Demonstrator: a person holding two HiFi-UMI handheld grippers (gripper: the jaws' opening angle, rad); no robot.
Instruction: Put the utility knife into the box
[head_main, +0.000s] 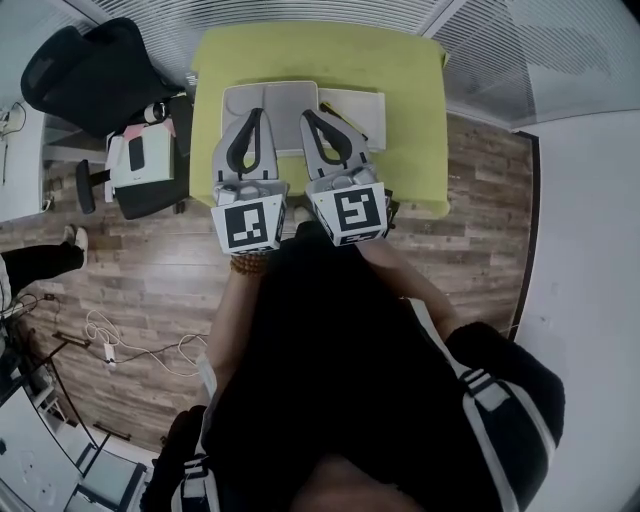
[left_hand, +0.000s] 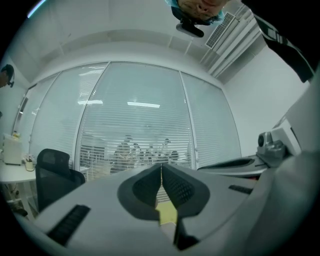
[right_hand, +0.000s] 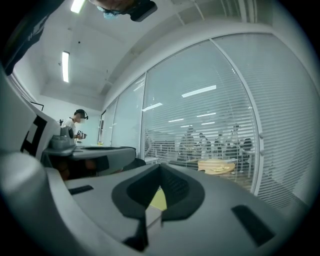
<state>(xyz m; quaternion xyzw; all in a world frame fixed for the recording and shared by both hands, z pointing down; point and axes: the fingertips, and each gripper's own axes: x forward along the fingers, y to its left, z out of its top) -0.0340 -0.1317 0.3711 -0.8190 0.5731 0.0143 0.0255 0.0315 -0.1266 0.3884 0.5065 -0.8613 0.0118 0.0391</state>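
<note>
Looking down, the head view showed the left gripper (head_main: 257, 115) and right gripper (head_main: 311, 117) held level over the grey box (head_main: 288, 100). A slim dark thing just right of the box was probably the utility knife (head_main: 353, 124). In the left gripper view the jaws met on nothing. The right gripper view showed the same. A good pick would need the right gripper opened, tipped down just right of the box, then closed across the knife's handle.

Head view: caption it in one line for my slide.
Left gripper and right gripper, fingers shut, side by side over a pale grey box on a lime-green table.
</note>
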